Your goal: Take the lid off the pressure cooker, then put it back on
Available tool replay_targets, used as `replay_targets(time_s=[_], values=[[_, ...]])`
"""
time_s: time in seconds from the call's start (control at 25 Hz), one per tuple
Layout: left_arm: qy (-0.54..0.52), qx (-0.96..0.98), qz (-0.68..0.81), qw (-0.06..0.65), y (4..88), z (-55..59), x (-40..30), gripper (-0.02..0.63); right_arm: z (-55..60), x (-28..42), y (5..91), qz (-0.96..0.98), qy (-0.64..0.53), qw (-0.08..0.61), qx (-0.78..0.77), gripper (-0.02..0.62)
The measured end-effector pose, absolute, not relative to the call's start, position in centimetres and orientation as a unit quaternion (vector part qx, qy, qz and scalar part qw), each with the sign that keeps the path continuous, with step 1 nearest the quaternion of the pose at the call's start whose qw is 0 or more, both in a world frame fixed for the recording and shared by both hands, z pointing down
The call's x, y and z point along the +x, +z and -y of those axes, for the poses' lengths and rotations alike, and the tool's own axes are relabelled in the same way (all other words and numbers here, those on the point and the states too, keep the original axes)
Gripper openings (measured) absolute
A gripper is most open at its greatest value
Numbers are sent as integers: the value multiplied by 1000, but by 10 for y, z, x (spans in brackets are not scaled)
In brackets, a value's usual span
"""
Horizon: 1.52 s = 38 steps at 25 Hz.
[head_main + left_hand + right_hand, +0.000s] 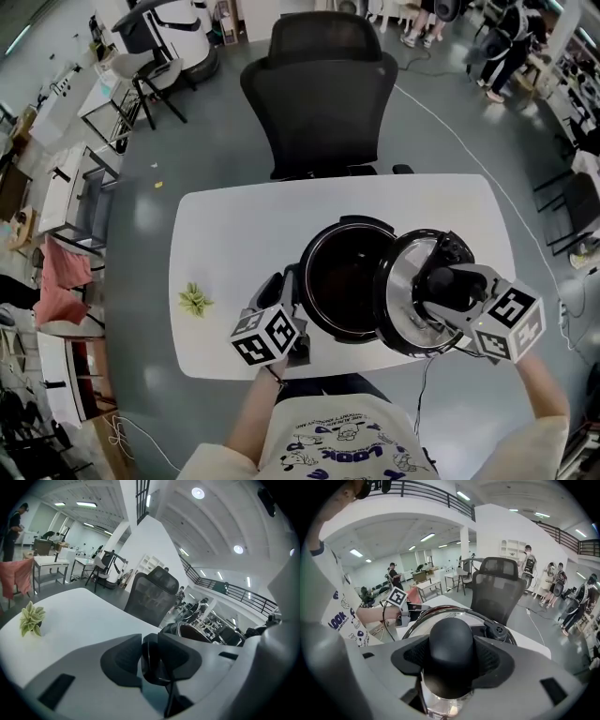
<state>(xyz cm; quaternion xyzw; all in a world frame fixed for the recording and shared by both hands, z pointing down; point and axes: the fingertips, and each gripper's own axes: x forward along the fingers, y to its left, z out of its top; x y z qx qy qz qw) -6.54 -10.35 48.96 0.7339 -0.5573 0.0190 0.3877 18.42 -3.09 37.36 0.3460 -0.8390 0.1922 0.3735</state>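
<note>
The lid hangs tilted just right of the open pressure cooker, knob clamped in the right gripper's fingers. The left gripper's fingers pinch the cooker's side handle. To refit, level it over the cooker's rim, then lower squarely.

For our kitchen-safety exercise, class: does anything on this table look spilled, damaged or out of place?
Nothing looks spilled or damaged. Only the lid is off, held tilted in the right claw beside the open pressure cooker pot.
</note>
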Motion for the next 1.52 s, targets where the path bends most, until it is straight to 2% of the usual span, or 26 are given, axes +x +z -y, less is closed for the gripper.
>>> replay_targets(time_s=[0.68, 1.52], values=[[20, 742, 542, 395, 488, 105, -75, 115, 73, 82, 389, 852, 171, 393, 301, 295], [21, 743, 535, 402, 491, 108, -78, 114, 90, 54, 416, 837, 168, 420, 308, 295]])
